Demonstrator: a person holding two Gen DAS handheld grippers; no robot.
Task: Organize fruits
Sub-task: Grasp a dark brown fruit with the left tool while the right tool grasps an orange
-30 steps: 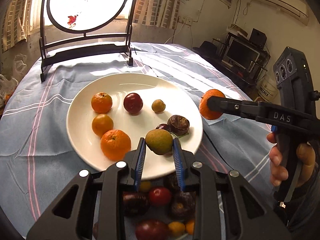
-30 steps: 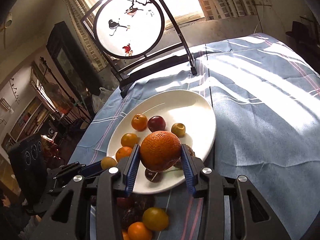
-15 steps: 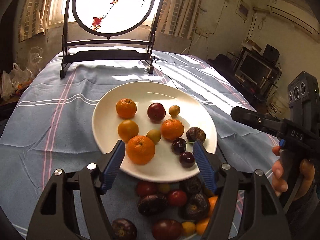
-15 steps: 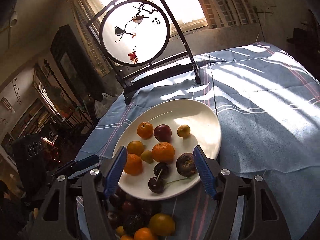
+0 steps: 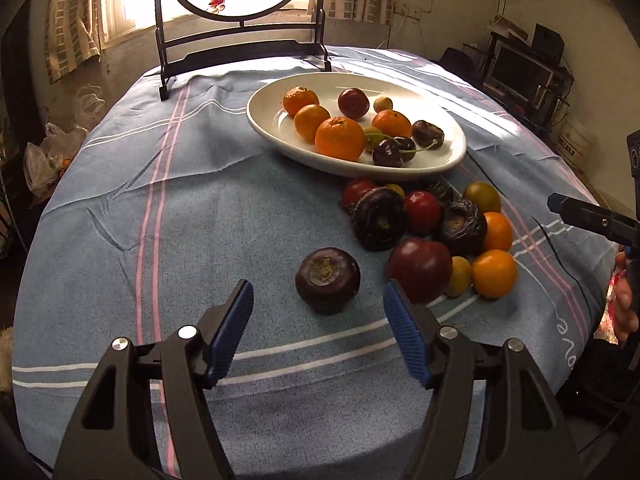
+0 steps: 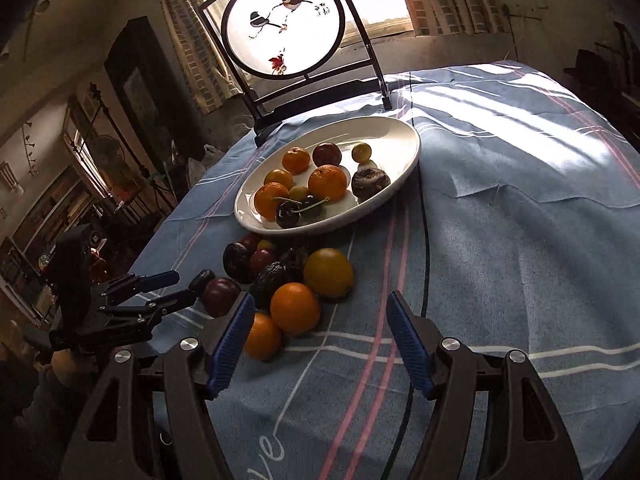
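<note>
Both tongs (image 5: 318, 328) (image 6: 320, 338) pulled back from glossy white plate (image 5: 280, 136), ribbed blue pads gaping, empty.

We see strong backlight from the window (image 5: 132, 4) at the far end, blown out white behind the round screen (image 6: 283, 26). Sun stripes glare on the far-right tablecloth (image 6: 520, 128) and the white plate (image 5: 448, 148). Near cloth sits in dim shadow. Room walls are dark and murky. Heavy fisheye bending and black vignette at the corners. Fruit stays sharp, no motion blur.
</note>
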